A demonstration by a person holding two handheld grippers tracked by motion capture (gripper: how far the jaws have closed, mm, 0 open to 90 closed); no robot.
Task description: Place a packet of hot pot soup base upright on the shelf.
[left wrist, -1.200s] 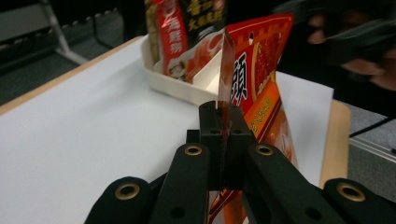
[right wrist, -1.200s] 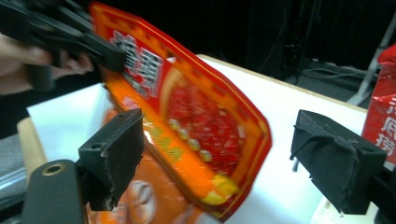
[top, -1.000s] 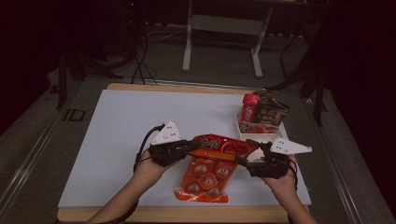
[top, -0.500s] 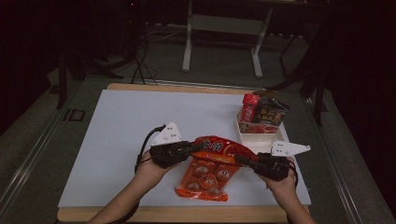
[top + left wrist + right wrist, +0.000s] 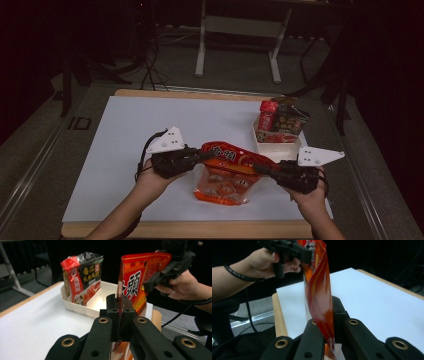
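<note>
— That red snack bag [image 5: 227, 172] hangs over the near edge of the white table [image 5: 125, 150], strung between the two claws. Soft film, I'd say, light for its bulk, with loose round pieces showing through the clear lower half.

— Where's it being held?

— By the flat sealed top strip, one end each. The left gripper [image 5: 200, 156] has its jaws pinched together on that strip, and the left gripper view shows the film edge-on in the closed gap. The right gripper [image 5: 264, 169] is clamped on the other end; its jaws have just been closing, with the film between them.

— Will it slip?

— Glossy plastic, so it might. The seam is the stiffest place to take it; lower down they'd crush whatever's inside, which looks brittle to me.

— And behind it?

— A white tray [image 5: 277, 146] just beyond the right hand, with two upright packets [image 5: 280, 122] standing in it.
</note>
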